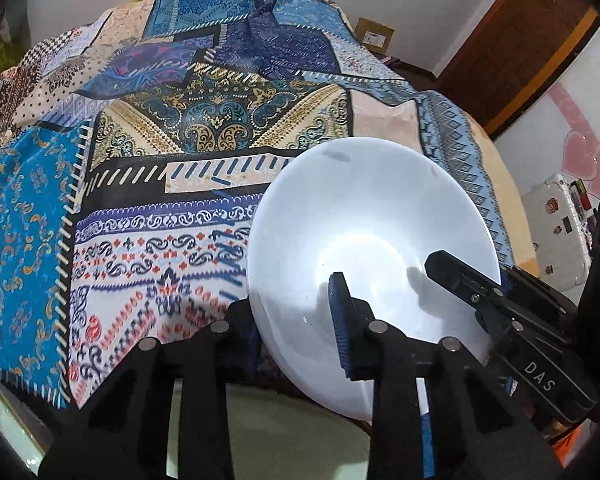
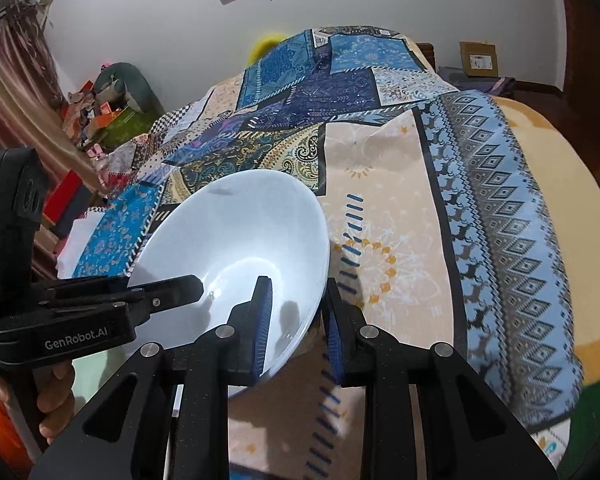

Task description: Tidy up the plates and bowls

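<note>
A white bowl [image 1: 360, 208] [image 2: 240, 232] hangs tilted above a patchwork cloth, held from two sides. In the left wrist view my left gripper [image 1: 290, 304] is shut on the bowl's near rim, with one blue pad inside the bowl and the other finger outside and under the wall. In the right wrist view my right gripper [image 2: 296, 284] is shut on the bowl's right rim, the wall pinched between its blue pads. Each view also shows the other gripper's black finger [image 1: 452, 276] [image 2: 172, 292] reaching into the bowl. The bowl is empty.
The patterned cloth [image 1: 180, 128] [image 2: 400, 208] covers a bed with an orange blanket [image 2: 560, 168] at its right. A white stickered case [image 1: 556, 232] stands on the right, a cardboard box [image 1: 374, 34] by the far wall. A hand [image 2: 56, 400] grips the left tool.
</note>
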